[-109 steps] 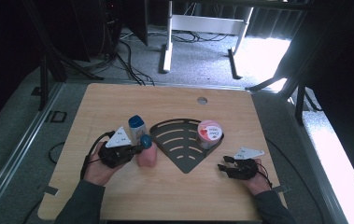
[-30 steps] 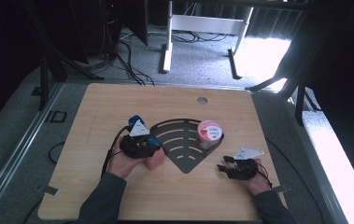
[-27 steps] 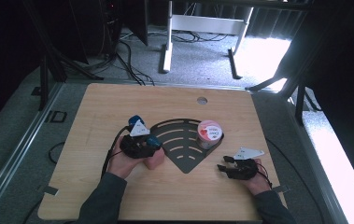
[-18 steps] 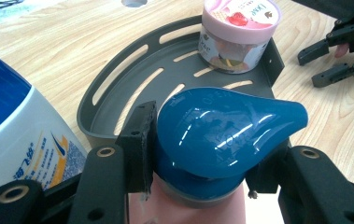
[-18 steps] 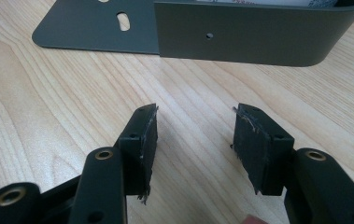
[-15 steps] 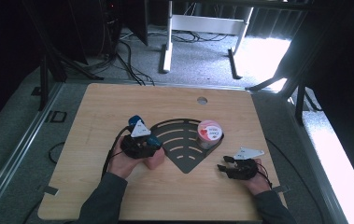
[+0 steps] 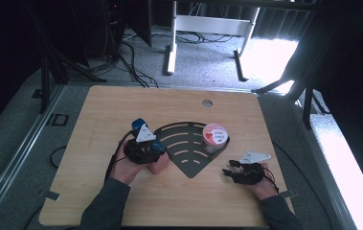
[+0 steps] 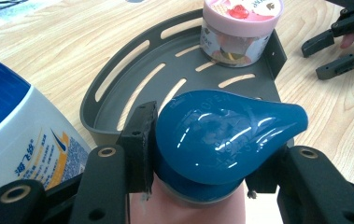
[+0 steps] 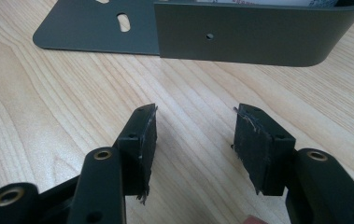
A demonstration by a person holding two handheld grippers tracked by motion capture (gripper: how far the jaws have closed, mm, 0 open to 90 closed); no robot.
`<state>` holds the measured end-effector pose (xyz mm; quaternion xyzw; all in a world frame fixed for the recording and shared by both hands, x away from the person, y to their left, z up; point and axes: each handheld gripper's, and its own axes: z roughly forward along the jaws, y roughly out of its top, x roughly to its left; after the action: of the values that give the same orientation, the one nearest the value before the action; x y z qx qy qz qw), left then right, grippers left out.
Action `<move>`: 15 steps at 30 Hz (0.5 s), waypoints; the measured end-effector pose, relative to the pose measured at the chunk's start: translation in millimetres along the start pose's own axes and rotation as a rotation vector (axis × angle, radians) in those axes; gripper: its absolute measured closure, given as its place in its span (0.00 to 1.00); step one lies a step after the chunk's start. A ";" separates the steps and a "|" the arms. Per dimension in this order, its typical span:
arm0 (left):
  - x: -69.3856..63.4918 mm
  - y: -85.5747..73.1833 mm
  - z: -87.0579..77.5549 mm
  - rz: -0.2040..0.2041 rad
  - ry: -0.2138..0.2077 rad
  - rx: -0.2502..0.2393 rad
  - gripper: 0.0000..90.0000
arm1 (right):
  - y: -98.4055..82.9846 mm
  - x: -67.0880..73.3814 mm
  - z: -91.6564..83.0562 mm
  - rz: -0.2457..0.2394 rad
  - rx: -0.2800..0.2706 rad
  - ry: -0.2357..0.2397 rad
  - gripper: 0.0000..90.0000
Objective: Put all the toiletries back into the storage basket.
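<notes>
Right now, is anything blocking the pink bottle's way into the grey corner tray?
Nothing visible. The left tool holds the pink bottle at the tray's rim; the slotted floor ahead is bare, and the pink-lidded tub sits in the far corner.

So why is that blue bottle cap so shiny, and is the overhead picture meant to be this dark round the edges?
Left gripper view: the glossy blue teardrop-shaped cap throws back white streaks of glare, and the white bottle with the blue label beside it is cut off and soft. High view: the light wooden table is evenly lit, the surroundings fall into black, and a floor patch at the right is blown out white.
</notes>
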<state>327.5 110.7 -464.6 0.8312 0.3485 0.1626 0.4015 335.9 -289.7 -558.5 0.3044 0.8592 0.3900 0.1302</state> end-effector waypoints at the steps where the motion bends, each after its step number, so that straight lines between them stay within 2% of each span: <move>1: -0.3 0.1 -0.1 -0.001 -0.001 0.001 0.59 | 0.0 0.0 0.0 0.000 0.000 0.000 0.54; 15: -11.0 7.5 -1.2 0.030 -0.027 0.015 0.59 | 0.1 0.3 0.0 0.002 0.001 0.001 0.54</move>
<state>322.5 100.2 -457.9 0.8416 0.3315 0.1547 0.3973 335.7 -289.6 -558.4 0.3054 0.8590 0.3899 0.1293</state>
